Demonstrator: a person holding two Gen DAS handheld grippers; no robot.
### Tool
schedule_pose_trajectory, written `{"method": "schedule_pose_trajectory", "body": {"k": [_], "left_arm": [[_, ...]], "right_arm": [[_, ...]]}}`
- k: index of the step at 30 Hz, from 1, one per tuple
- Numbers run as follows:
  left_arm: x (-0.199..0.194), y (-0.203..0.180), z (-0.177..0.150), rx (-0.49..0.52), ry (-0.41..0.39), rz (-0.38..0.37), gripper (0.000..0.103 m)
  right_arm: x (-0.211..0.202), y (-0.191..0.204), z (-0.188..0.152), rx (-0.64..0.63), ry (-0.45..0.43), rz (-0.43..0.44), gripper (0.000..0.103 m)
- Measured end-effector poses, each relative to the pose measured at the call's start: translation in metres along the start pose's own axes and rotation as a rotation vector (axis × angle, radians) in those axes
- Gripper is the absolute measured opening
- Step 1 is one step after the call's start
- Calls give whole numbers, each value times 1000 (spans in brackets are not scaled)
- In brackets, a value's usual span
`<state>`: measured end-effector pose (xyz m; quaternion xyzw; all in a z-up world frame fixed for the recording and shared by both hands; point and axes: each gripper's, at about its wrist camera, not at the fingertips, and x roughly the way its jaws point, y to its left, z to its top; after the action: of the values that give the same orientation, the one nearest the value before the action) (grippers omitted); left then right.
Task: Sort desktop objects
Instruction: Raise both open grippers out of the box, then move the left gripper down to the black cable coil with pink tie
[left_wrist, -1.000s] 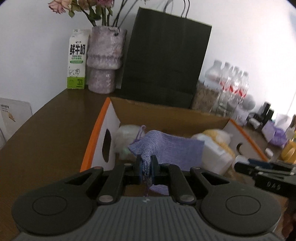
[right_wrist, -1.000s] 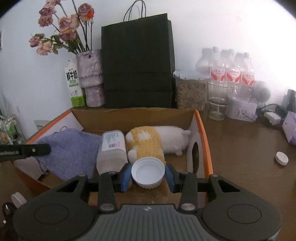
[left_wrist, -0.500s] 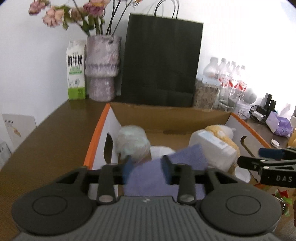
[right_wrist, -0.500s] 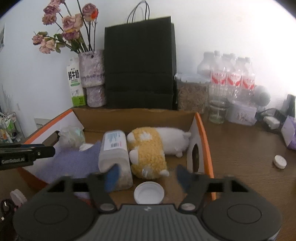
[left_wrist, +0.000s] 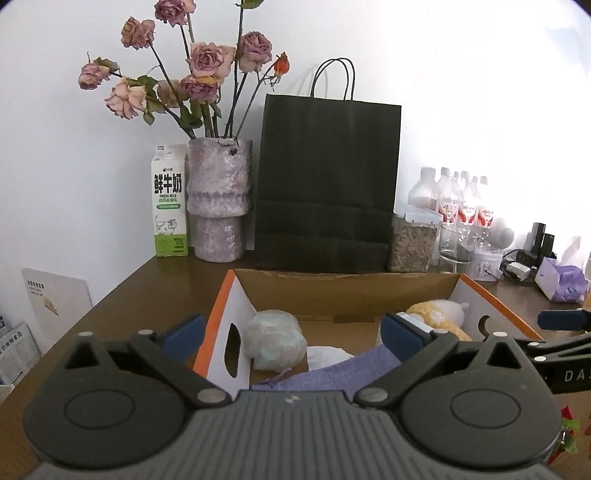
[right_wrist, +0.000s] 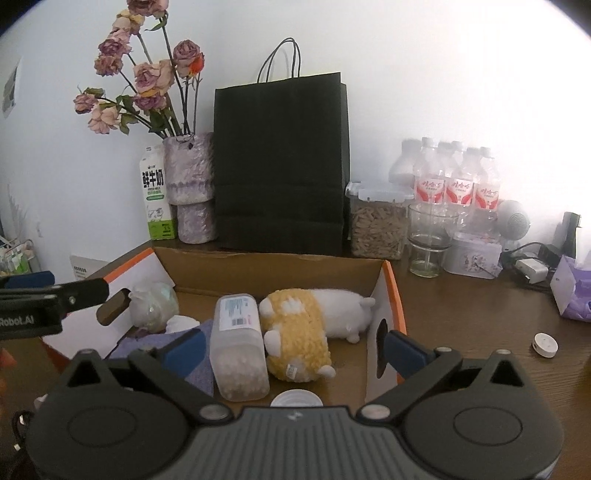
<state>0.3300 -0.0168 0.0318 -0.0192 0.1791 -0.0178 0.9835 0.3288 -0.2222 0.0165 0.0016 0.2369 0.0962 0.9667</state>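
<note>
Grippers both stand wide open and empty — the left gripper (left_wrist: 291, 330) and the right gripper (right_wrist: 293, 347) hang over the near edge of the cardboard box (right_wrist: 395, 291). Inside the box lie the purple cloth (left_wrist: 332, 374), the white cap (right_wrist: 295, 398), a clear plastic container (right_wrist: 238, 347) and a yellow-and-white plush toy (right_wrist: 299, 332) — container and toy touching.

light: bright from right, wall (right_wrist: 480, 92) blown out | focus: sharp | edges: fisheye bend, dark corners
</note>
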Motion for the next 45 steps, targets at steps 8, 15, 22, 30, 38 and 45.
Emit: {"method": "schedule_pose_trajectory", "body": {"k": [8, 15, 22, 30, 38, 45], "left_arm": [[-10, -4, 6, 11, -22, 9, 103], [-37, -7, 11, 34, -61, 18, 103], [-70, -6, 11, 32, -76, 24, 103], [-105, -2, 0, 23, -66, 32, 103], [-130, 6, -19, 12, -40, 44, 103], [-148, 12, -42, 2, -20, 49, 103]], "right_arm": [[-10, 6, 5, -8, -13, 11, 103], [-35, 13, 10, -24, -40, 14, 103], [-68, 20, 3, -27, -55, 14, 103], [-103, 31, -14, -26, -57, 20, 103], [-128, 42, -38, -45, -29, 31, 103], [-139, 47, -65, -49, 10, 33, 103]]}}
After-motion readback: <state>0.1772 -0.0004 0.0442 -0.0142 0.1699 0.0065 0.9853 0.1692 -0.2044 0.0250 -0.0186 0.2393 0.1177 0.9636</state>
